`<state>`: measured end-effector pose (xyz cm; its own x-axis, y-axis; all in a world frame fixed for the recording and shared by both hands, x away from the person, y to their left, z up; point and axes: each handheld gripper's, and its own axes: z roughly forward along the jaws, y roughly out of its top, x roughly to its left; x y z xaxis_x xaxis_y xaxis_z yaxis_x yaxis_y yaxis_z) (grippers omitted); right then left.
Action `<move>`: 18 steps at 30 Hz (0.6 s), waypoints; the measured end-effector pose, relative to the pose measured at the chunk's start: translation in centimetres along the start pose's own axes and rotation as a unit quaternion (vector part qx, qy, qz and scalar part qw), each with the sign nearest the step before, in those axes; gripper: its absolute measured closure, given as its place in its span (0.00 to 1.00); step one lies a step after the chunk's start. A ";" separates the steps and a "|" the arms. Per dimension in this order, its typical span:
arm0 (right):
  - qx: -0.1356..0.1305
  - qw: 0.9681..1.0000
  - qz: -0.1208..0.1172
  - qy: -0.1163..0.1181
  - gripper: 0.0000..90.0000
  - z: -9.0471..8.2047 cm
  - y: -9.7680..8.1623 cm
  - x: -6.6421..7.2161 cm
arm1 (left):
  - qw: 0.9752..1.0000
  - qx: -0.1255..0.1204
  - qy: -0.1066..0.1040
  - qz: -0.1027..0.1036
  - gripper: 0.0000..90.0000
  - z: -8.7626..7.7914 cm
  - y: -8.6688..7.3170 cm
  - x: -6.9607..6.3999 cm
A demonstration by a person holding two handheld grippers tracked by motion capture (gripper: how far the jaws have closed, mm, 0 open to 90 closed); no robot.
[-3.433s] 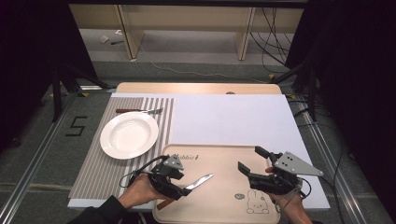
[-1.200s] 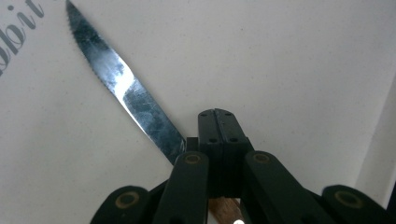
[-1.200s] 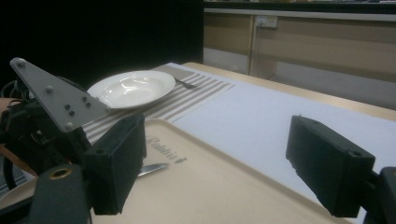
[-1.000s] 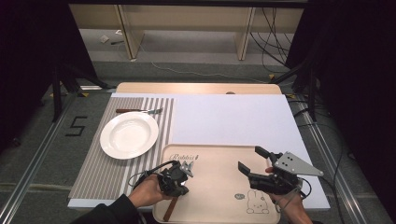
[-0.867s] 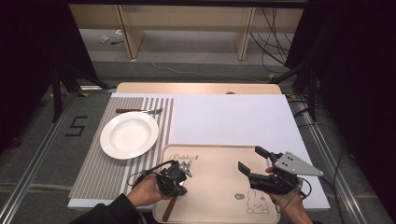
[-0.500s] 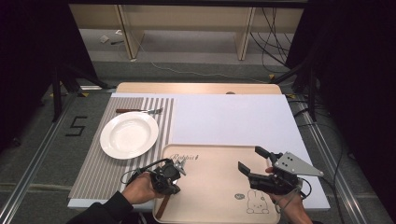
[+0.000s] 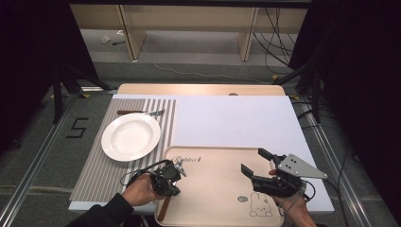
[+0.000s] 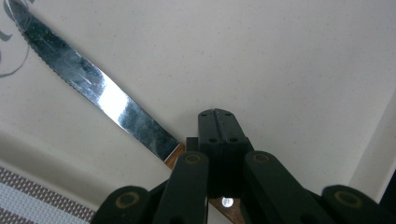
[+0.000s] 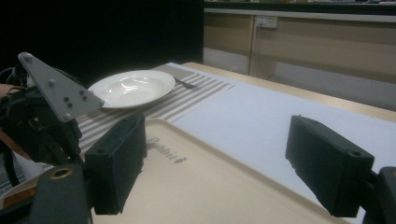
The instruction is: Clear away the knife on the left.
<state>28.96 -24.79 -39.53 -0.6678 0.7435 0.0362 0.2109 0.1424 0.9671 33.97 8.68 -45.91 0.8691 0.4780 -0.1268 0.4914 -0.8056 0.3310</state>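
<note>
Now, grip: left gripper [image 8: 218, 122] clamped on knife [image 8: 100, 95] handle.
Right gripper [image 7: 257, 163]: wide open, empty.
Advice: lift level, clear tray [image 7: 215, 189] rim.

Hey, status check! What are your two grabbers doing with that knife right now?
Left gripper shut on knife handle, over tray. Right gripper open, holding nothing. Plate and fork sit apart, nothing blocking.
</note>
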 end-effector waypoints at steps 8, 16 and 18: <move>0.001 1.000 0.000 0.000 0.24 0.0 0.0 0.0 | 1.000 0.002 -0.001 -0.006 1.00 -0.1 -0.2 0.4; 0.001 1.000 0.000 0.000 0.24 0.0 0.0 0.0 | 1.000 0.009 0.000 -0.008 1.00 -0.3 -0.4 0.6; 0.001 1.000 0.000 0.000 0.24 0.0 0.0 0.0 | 1.000 0.011 0.001 -0.009 1.00 -0.3 -0.4 0.7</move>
<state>28.97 -24.78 -39.54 -0.6677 0.7435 0.0356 0.2113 0.1435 0.9668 34.36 9.49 -45.85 0.8604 0.4927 -0.1301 0.5075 -0.8050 0.3074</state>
